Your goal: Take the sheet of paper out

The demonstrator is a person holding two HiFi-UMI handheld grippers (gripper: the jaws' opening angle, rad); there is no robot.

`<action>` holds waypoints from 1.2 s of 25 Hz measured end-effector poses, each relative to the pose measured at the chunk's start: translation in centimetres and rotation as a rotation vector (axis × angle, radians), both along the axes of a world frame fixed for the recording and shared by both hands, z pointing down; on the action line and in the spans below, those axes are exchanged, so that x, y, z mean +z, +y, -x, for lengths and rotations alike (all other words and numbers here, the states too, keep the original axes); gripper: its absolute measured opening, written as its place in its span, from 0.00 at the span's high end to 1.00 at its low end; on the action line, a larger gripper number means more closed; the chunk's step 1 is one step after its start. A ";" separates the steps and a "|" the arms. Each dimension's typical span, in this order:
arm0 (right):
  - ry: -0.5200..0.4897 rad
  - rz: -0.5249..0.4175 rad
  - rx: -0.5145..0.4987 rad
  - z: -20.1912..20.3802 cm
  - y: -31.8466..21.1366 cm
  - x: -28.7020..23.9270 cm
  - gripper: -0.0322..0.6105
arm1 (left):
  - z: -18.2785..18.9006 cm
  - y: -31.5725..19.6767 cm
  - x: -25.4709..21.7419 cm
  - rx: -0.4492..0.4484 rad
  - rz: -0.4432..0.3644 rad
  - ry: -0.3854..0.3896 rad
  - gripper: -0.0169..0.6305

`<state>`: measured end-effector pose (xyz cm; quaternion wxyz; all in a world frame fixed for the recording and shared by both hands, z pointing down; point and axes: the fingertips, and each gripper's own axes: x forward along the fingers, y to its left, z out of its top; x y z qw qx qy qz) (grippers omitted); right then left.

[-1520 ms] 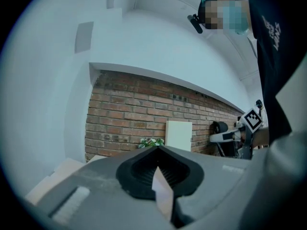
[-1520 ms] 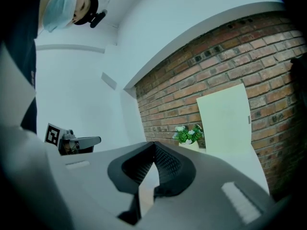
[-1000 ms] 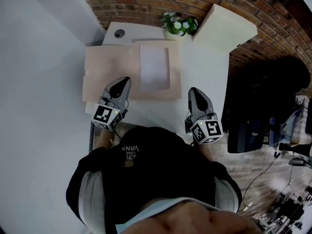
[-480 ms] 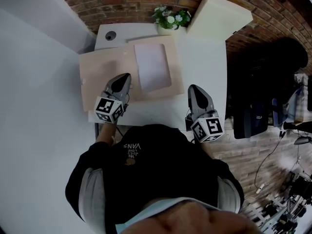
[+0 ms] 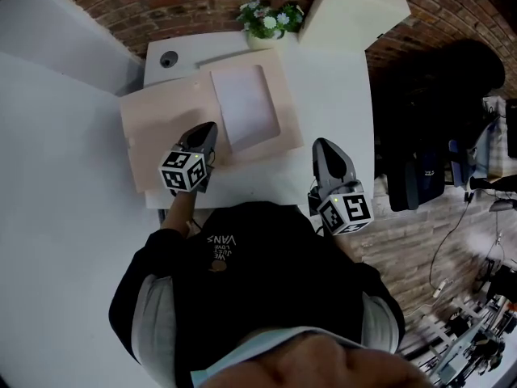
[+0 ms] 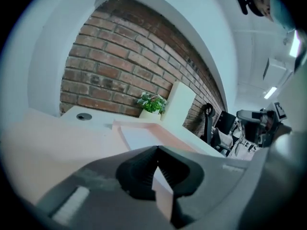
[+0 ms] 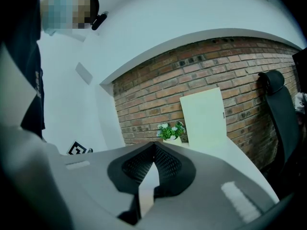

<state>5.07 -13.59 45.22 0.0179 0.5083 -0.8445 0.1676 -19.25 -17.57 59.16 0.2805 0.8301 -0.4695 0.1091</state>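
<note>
Lying in one folder (image 5: pixel 161 128), one sheet (image 5: pixel 246 107) sits 1 o'clock of the left gripper (image 5: pixel 206 132), 11 o'clock of the right gripper (image 5: pixel 326 147), both pressed together, empty; bare table (image 5: pixel 335 95) lies past the folder's 3 o'clock edge.

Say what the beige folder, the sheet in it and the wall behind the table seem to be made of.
The beige folder is probably card or thin board: flat, stiff-looking and matt, with no shine. The sheet of paper looks like thin white paper, matt and lying flat. The wall is bare red-brown brick with pale mortar lines and a rough face.
</note>
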 end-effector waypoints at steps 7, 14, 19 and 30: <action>0.003 0.001 0.034 -0.5 0.1 0.1 0.95 | -0.9 0.0 3.7 0.020 0.168 0.069 0.97; 0.000 -0.001 0.046 -0.8 0.0 0.0 0.95 | -2.3 0.2 6.3 0.024 0.347 0.169 0.75; -0.001 0.000 0.053 -0.9 -0.1 0.0 0.95 | -2.6 -0.2 7.1 0.020 0.396 0.175 0.67; -0.008 -0.006 0.076 -2.2 -0.2 -0.2 0.95 | -3.6 -1.4 8.1 0.011 0.534 0.304 0.67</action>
